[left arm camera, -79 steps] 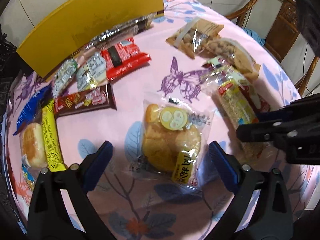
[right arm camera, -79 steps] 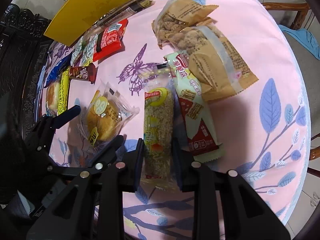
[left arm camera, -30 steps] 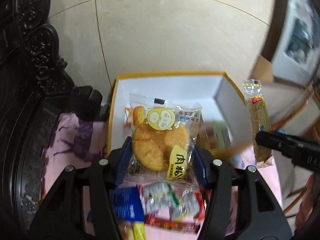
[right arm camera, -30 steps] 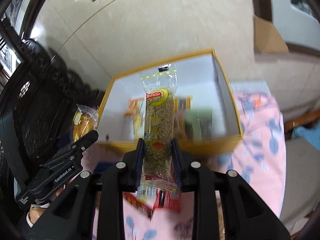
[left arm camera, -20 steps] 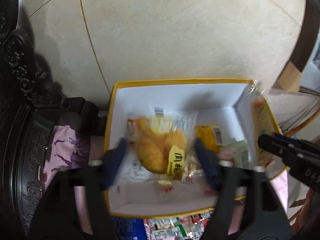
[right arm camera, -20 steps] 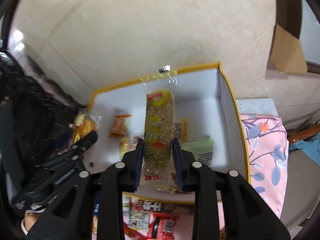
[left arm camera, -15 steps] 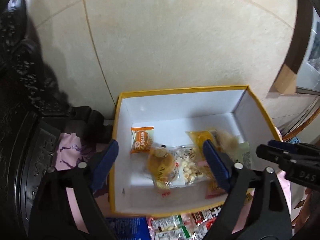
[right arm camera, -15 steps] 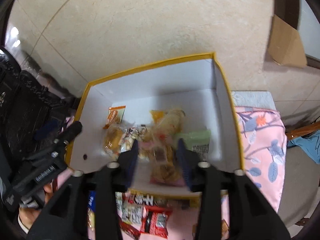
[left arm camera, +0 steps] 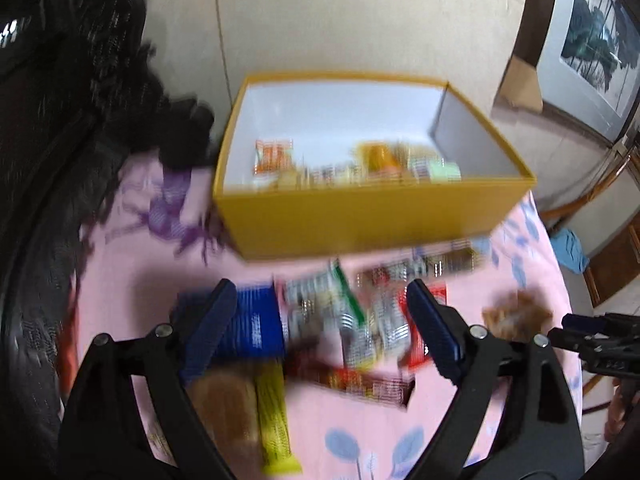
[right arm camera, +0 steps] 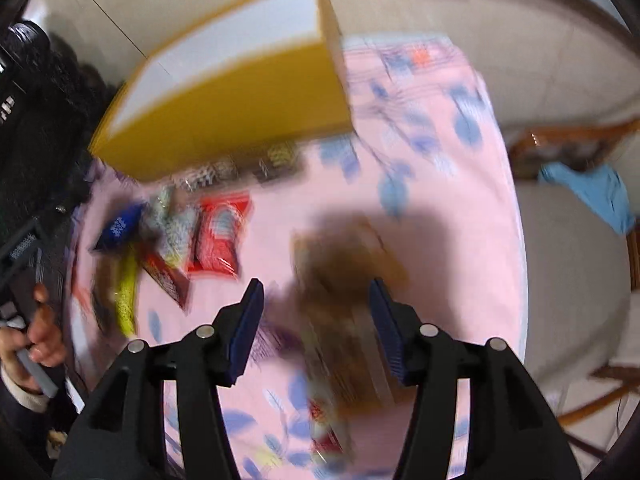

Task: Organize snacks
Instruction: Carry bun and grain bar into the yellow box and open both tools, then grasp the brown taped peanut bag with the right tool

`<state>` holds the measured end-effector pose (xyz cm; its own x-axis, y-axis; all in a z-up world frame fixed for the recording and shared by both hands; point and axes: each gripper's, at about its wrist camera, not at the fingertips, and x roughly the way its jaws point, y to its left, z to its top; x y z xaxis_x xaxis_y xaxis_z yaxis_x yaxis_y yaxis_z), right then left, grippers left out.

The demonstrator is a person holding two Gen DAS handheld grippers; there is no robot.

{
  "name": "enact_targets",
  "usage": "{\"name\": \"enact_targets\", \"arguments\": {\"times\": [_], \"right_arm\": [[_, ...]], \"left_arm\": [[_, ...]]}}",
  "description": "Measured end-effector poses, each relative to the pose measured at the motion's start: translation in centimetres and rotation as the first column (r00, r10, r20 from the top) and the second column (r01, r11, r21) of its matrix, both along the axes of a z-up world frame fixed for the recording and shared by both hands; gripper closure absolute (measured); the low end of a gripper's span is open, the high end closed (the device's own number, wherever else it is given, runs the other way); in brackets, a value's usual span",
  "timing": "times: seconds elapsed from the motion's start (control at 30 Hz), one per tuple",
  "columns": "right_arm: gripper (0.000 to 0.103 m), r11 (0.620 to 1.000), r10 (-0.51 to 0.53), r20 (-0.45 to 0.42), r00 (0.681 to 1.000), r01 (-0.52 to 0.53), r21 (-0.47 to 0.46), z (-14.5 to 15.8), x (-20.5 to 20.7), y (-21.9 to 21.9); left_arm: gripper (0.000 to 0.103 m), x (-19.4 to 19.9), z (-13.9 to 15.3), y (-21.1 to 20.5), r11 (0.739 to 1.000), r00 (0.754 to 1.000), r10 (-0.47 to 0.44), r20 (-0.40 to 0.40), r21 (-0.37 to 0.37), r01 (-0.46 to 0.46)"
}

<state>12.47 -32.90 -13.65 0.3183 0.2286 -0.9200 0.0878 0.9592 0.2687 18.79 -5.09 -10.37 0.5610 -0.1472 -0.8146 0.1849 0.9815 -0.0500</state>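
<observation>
Snacks part boxed, part loose on the pink tablecloth point(left arm camera: 120, 288), with both grippers empty above them.

In the left wrist view, the yellow box point(left arm camera: 360, 216) sits at upper centre against the wall, open side up so packets can be dropped in; several wrapped snacks point(left arm camera: 352, 164) already lie on its white floor. Below it a blurred heap of loose packets point(left arm camera: 340, 320) lies between the left gripper point(left arm camera: 320, 328) fingers, which stand wide apart and press on nothing, probably lining up the next pick. The right wrist view hides the box floor but shows what the first barely catches: a brown bag point(right arm camera: 344, 272), smeared by motion, lying at centre between the parted pads of the right gripper point(right arm camera: 316, 328), and at lower left a hand point(right arm camera: 40, 336) gripping the other tool.
</observation>
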Motion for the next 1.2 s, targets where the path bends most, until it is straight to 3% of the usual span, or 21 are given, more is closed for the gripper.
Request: {"name": "enact_targets", "arguments": {"times": [0.2, 0.67, 0.73, 0.83, 1.03, 1.2], "right_arm": [[0.048, 0.998, -0.055, -0.063, 0.997, 0.053, -0.026, -3.2, -2.8, -1.2], [0.046, 0.998, 0.002, -0.086, 0.996, -0.006, -0.055, -5.0, -1.7, -0.4], [0.05, 0.999, -0.015, -0.083, 0.996, 0.013, -0.034, -5.2, -1.7, -0.5], [0.059, 1.0, -0.028, -0.078, 0.997, 0.028, -0.003, -5.1, -1.9, -0.7], [0.062, 0.999, -0.043, -0.018, 0.999, 0.043, 0.021, -2.8, -2.7, 0.0], [0.062, 0.993, -0.045, 0.025, 0.999, 0.042, 0.113, -1.0, -2.9, 1.7]], "left_arm": [[0.014, -2.9, -1.4, 1.1, 1.0, 0.999, 0.009, -0.041, 0.01, -0.009], [0.014, -5.2, -2.0, 2.6, 0.999, 0.999, 0.017, -0.046, 0.029, -0.016], [0.014, -5.4, -2.2, 3.4, 0.999, 0.998, 0.03, -0.048, 0.033, -0.028], [0.014, -5.5, -2.6, 4.9, 0.997, 0.997, 0.057, -0.055, 0.048, -0.055], [0.015, -6.7, -3.7, 6.6, 0.995, 0.996, 0.057, -0.063, 0.09, -0.051], [0.014, -8.2, -5.4, 6.0, 0.994, 0.996, 0.02, -0.087, 0.112, -0.01]]}}
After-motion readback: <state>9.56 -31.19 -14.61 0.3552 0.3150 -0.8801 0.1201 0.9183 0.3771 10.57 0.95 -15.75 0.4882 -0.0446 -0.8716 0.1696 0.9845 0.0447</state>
